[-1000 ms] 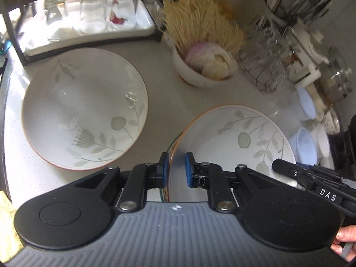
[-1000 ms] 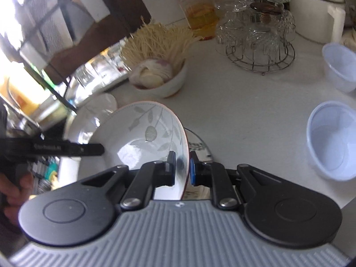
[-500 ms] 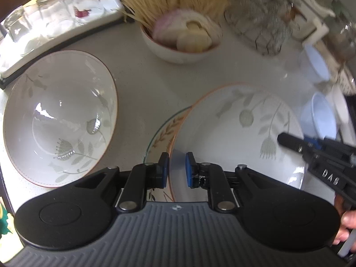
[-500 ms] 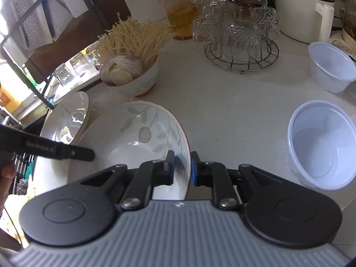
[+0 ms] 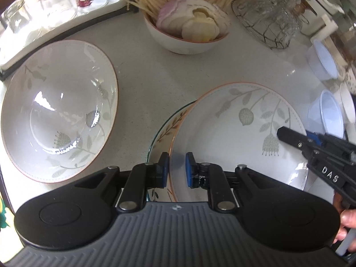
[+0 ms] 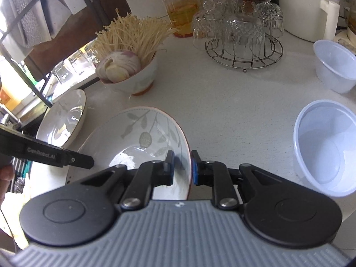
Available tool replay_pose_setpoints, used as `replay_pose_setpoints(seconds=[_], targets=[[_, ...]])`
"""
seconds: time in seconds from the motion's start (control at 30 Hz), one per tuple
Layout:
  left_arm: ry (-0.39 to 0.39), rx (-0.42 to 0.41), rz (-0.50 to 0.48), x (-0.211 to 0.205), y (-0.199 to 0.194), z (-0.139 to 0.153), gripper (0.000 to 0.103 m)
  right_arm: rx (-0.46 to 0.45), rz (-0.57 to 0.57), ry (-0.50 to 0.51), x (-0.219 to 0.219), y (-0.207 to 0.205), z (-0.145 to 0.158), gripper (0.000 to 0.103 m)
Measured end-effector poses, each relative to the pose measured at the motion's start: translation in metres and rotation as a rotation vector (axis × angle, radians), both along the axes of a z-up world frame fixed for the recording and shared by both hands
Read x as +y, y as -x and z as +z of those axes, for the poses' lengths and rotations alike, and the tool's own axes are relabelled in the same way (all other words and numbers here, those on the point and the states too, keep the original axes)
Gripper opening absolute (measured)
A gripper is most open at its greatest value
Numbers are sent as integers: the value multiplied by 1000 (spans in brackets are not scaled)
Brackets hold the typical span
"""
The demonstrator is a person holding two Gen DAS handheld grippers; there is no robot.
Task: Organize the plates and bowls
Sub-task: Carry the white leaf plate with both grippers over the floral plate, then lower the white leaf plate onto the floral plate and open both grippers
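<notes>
My counter (image 5: 142, 82) carries a leaf-patterned bowl (image 5: 235, 138) sitting on a glass plate (image 5: 164, 129), with a second leaf-patterned bowl (image 5: 57, 109) apart to its left. My left claw (image 5: 176, 173) is clamped on the first bowl's near-left rim; my right claw (image 6: 181, 169) pinches its opposite rim, pads close together.

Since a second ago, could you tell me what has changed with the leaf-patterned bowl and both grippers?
The held bowl came down onto the plate, both grippers lowering with it. The left gripper and right gripper stay clamped on opposite rims. The second leaf bowl and the mushroom bowl have not moved.
</notes>
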State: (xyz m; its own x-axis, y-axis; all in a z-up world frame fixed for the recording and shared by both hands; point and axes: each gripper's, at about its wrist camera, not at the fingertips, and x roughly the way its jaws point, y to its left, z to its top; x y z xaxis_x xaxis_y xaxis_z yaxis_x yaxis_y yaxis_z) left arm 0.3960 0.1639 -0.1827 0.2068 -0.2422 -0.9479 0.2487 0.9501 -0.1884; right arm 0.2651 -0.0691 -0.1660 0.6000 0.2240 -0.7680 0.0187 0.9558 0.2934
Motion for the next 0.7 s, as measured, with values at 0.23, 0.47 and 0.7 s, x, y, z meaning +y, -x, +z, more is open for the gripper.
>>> replay_pose_setpoints(seconds=[0.23,0.47,0.7], targets=[[34,8,71,16,2,2,21,29,6,-53,3,-4,-9,22],[83,5,107,33,16,5,22,57,0,-82,7,-4,-15,24],[97,-47,136,42,31,17,41,60,-3,-71,10,-3,-15,26]])
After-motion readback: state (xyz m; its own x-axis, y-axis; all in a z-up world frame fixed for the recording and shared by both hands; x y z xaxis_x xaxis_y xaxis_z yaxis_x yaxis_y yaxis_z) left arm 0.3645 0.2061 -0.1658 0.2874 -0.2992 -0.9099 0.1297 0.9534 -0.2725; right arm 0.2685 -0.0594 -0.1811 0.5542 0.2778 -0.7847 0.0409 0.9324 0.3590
